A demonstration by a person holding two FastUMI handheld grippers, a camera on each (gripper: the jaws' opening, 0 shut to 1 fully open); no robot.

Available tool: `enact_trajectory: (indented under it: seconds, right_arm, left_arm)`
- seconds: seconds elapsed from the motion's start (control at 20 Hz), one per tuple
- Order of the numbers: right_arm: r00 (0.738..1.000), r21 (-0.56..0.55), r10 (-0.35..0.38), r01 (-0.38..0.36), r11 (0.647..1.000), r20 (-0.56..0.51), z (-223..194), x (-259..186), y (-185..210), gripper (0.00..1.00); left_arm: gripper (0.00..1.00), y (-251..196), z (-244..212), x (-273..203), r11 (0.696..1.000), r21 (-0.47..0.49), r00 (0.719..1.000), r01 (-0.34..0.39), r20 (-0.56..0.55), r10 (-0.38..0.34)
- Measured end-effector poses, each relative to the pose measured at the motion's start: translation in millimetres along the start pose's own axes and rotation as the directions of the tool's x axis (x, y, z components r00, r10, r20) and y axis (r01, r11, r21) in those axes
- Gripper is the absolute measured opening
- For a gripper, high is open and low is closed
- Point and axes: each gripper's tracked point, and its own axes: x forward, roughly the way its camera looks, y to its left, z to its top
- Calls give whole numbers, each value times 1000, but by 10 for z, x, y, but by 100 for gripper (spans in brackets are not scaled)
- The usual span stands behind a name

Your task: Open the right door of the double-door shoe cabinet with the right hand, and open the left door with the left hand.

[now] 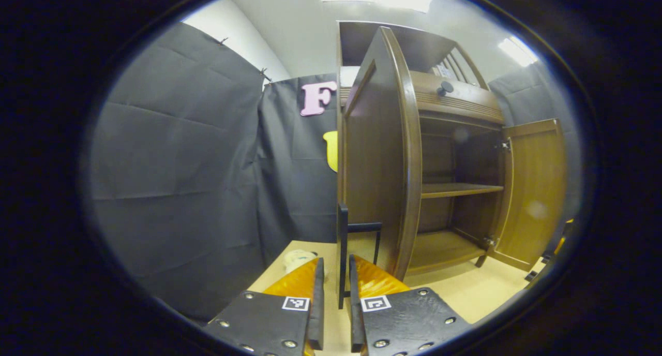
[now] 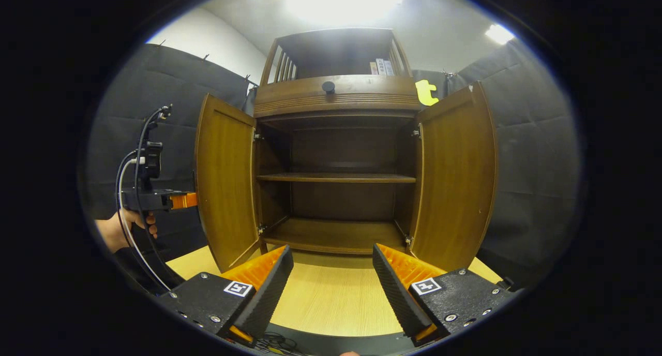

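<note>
On the desk (image 2: 331, 299) both cabinet doors stand open; my left gripper (image 1: 336, 294) clenches the left door's handle (image 1: 342, 252), my right gripper (image 2: 333, 283) hangs released.

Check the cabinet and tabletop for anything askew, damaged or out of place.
Nothing stands out. The shoe cabinet stands square on the table, left door and right door swung open on their hinges, and the shelf sits level.

The shoe cabinet (image 2: 336, 154) stands with both doors swung wide; the right gripper (image 2: 332, 281) hangs parted before it, the left gripper (image 2: 182, 200) beside its left door (image 2: 225, 182).
</note>
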Motion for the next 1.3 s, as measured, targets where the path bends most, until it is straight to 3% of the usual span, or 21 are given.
enact_trajectory:
  seconds: [0.15, 0.3, 0.4, 0.45, 0.55, 0.6, 0.65, 0.8, 1.2, 1.3]
  right_arm:
    - [1000, -3, -6, 6, 1000, 9, 44, -52, -69, 94]
    - [1000, -9, -22, 22, 1000, 17, 98, -72, -201, 96]
    - [999, -11, -29, 29, 1000, 25, 133, -101, -291, 96]
    - [999, -13, -33, 33, 999, 30, 156, -117, -344, 96]
    - [999, -13, -32, 32, 999, 25, 169, -166, -428, 95]
    - [999, -12, -33, 34, 999, 32, 191, -205, -475, 94]
    - [998, -14, -37, 38, 999, 41, 221, -256, -525, 96]
    - [998, -20, -48, 49, 999, 52, 248, -368, -668, 95]
    - [992, -6, -81, 82, 997, 94, 393, -834, -960, 95]
    - [992, 1, -83, 83, 997, 96, 399, -937, -990, 95]
  left_arm:
    - [21, 127, -10, -49, 999, 2, 999, -38, 1, 38]
    - [27, 265, -13, -134, 996, 4, 996, -84, 10, 84]
    - [21, 383, -8, -201, 992, 7, 992, -127, 13, 127]
    - [27, 433, 16, -239, 988, 13, 988, -151, 17, 151]
    - [27, 570, 63, -354, 979, 18, 979, -203, 22, 203]
    - [21, 583, 98, -411, 979, 11, 979, -203, 25, 202]
    - [27, 568, 143, -455, 980, 6, 980, -200, 28, 199]
    - [27, 495, 256, -642, 977, 23, 976, -212, 50, 210]
    - [27, -54, 501, -1398, 992, 0, 988, -125, 88, 124]
    - [21, -206, 516, -1559, 995, 4, 990, -103, 98, 103]
